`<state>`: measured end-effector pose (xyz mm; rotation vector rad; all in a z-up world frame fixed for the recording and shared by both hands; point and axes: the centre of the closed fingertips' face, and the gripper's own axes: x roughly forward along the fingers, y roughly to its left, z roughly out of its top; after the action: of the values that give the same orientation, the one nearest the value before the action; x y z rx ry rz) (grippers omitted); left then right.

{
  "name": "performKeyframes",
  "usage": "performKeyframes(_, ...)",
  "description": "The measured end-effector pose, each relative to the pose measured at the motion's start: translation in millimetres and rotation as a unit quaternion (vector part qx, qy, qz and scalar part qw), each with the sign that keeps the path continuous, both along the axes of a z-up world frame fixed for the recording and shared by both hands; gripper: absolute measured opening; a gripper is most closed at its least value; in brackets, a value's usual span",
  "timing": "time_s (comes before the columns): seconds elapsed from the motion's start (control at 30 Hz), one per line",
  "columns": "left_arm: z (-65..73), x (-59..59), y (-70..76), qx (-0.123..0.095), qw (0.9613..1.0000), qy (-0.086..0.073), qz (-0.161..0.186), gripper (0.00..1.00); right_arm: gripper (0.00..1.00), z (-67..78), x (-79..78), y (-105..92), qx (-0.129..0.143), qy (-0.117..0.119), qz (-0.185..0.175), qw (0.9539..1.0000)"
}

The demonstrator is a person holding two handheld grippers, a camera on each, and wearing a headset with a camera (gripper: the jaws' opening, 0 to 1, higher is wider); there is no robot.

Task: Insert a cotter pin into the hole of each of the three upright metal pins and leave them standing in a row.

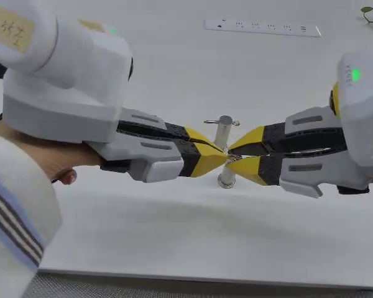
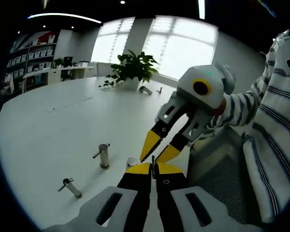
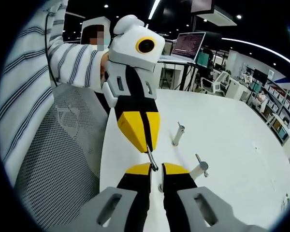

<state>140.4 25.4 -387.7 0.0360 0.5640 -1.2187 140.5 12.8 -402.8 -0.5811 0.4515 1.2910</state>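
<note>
The left tool (image 1: 220, 155) has its yellow jaws pressed together. In the right gripper view we see it pinching a thin cotter pin (image 3: 151, 157) that sticks out of its tip. The right tool (image 1: 234, 159) meets it nose to nose. Its jaws have a small gap, and the looped end of the cotter pin sits in that gap. We cannot tell if the jaws squeeze it or just sit around it.

Just behind the two tips a metal pin (image 1: 223, 141) stands upright on the white bench (image 1: 174, 230). It is a shiny grey post with a wider foot, and a fitted cotter pin (image 1: 222, 122) goes sideways through its top. In the left gripper view a second metal pin (image 2: 104, 156) and a third metal pin (image 2: 72, 187) stand farther off on the bench, apart from each other. Each has a small bar across its top.

A pale yellow label (image 1: 12, 31) is stuck on the left tool's white body. It has hand-written marks on it, but we cannot read them. A green light (image 1: 355, 75) glows on the right tool. A white power strip (image 1: 261, 27) lies at the far side of the bench, and a leafy plant (image 2: 133, 67) stands there too.
</note>
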Motion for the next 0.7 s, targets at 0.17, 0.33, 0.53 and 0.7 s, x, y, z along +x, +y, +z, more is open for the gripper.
performKeyframes(0.17,-1.0,-6.5,-6.4,0.023,0.9992,-0.020,-0.026,0.00,0.00,-2.9,-4.6,0.5,-0.004,0.009,0.011,0.9999)
performKeyframes(0.33,-3.3,-10.4,-9.2,0.040,0.9980,-0.026,-0.041,0.00,0.00,-2.1,-5.8,1.6,-0.003,0.006,0.020,0.9998)
performKeyframes(0.53,-5.0,-16.0,-11.8,0.054,0.9962,-0.035,-0.059,0.00,0.00,-2.5,-12.8,2.6,-0.008,0.005,0.042,0.9991)
performKeyframes(0.7,-8.5,-22.8,-13.5,0.067,0.9930,-0.052,-0.082,0.00,0.00,-4.8,-21.1,2.2,-0.018,0.012,0.063,0.9978)
